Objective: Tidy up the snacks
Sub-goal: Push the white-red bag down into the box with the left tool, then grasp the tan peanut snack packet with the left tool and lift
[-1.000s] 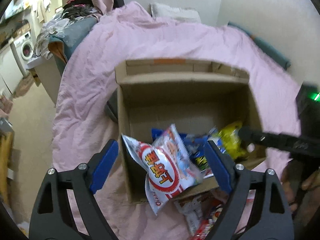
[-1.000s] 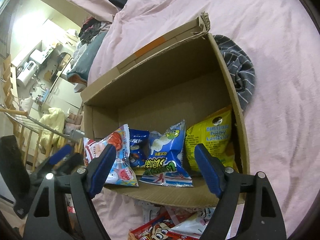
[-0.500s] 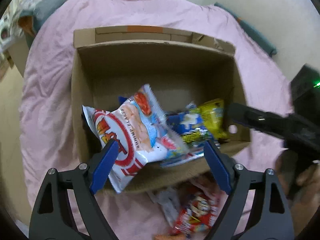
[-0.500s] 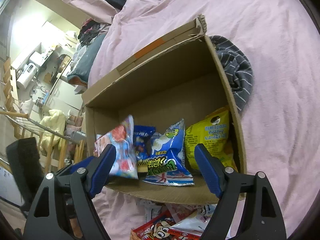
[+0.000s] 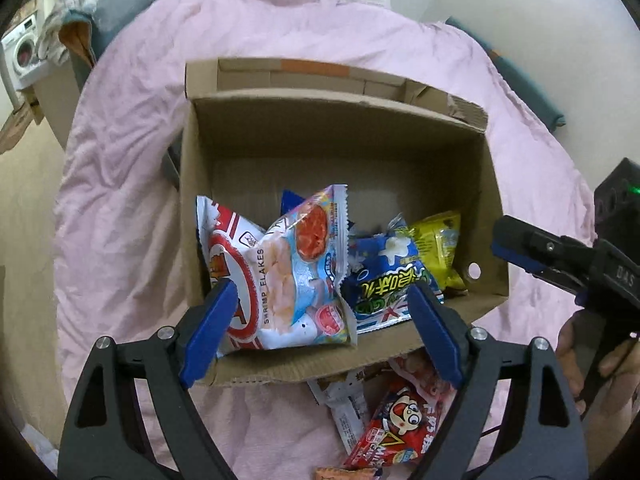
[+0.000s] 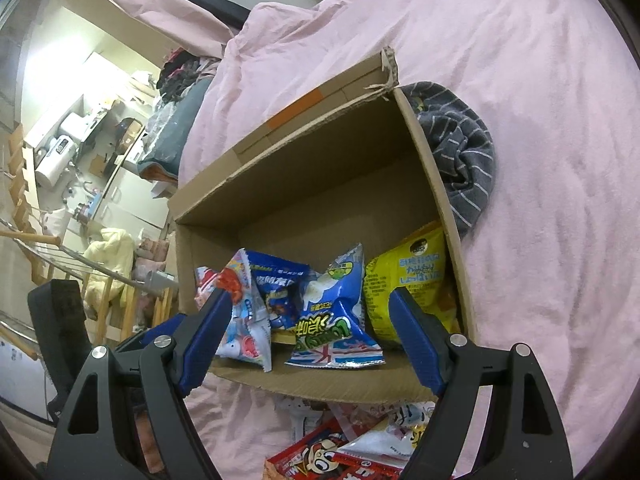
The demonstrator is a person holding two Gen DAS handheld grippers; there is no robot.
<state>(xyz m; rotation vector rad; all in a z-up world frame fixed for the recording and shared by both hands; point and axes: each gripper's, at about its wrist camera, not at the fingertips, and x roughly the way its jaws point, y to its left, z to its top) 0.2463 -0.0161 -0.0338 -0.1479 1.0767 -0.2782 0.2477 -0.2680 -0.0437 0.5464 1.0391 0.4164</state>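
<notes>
Home bedroom, pink duvet (image 5: 132, 128) over bed, washing machine (image 5: 22, 46), piled laundry (image 6: 182, 74)

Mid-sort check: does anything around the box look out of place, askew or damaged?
Yes. The cardboard box has a torn, frayed far right corner. The shrimp flakes bag leans askew over the near wall. Several packets, including a red snack pack, lie outside on the pink blanket.

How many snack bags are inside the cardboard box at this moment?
4 visible in the cardboard box: the shrimp flakes bag at the left, a dark blue bag behind it, the blue popcorn bag in the middle, the yellow bag at the right. More may hide beneath.
</notes>
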